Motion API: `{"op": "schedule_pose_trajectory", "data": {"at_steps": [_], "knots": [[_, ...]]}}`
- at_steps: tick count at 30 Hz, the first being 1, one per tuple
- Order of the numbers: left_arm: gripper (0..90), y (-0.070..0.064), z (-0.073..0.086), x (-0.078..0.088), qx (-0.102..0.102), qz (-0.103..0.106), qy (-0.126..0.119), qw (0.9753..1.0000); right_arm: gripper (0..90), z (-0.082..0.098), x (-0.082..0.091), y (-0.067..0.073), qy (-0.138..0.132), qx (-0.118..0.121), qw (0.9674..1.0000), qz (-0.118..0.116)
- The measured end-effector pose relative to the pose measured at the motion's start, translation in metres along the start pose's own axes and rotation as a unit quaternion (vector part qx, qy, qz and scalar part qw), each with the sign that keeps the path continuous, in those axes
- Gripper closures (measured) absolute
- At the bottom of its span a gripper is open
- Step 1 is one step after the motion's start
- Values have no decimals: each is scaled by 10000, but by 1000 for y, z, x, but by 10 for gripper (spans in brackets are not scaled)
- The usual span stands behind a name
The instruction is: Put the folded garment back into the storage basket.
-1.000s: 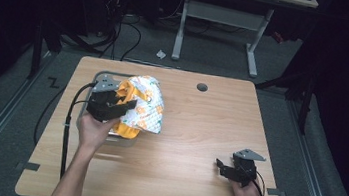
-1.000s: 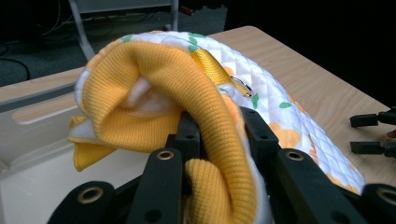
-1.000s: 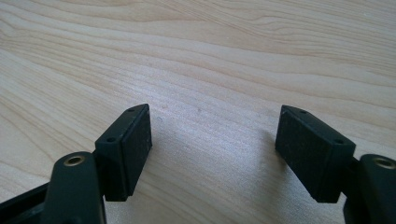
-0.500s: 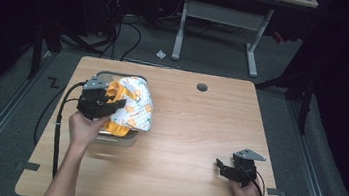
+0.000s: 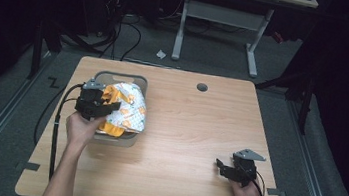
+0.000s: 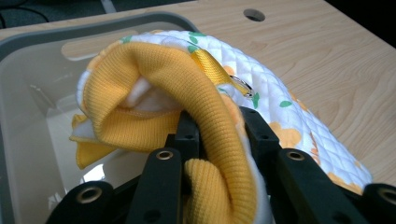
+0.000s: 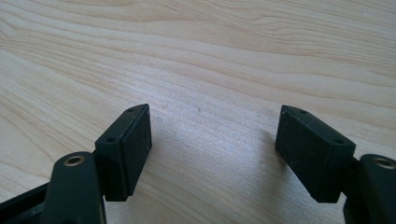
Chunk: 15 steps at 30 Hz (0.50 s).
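From above, the left gripper (image 5: 98, 108) has carried the quilted garment (image 5: 128, 110) leftward, down over the grey bin (image 5: 114, 76). Its own view shows jaws clenched on the yellow cuff (image 6: 205, 140), nearly ready to drop. The right gripper (image 7: 215, 154) sits released on the table (image 7: 210, 56)

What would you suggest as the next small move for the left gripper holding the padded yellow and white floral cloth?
Probably lower it a little further and then open the jaws: the left gripper is clamped on the yellow and white quilted floral cloth, which hangs partly over the rim of the grey plastic bin.
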<state>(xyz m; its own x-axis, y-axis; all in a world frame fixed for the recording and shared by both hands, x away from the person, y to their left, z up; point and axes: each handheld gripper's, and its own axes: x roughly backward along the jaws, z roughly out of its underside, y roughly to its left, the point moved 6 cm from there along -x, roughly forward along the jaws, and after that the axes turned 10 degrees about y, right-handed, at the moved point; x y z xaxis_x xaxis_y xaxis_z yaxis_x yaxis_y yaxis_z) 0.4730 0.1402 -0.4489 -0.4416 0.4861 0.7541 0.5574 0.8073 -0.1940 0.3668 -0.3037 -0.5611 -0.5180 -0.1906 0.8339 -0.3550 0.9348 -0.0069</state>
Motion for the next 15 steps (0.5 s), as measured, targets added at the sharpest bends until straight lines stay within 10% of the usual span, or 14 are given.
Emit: {"op": "schedule_pose_trajectory", "data": {"at_steps": [15], "knots": [[705,13,6,-24,56,-260,480,9985,272,0,0,0,0,1,10000,0]]}}
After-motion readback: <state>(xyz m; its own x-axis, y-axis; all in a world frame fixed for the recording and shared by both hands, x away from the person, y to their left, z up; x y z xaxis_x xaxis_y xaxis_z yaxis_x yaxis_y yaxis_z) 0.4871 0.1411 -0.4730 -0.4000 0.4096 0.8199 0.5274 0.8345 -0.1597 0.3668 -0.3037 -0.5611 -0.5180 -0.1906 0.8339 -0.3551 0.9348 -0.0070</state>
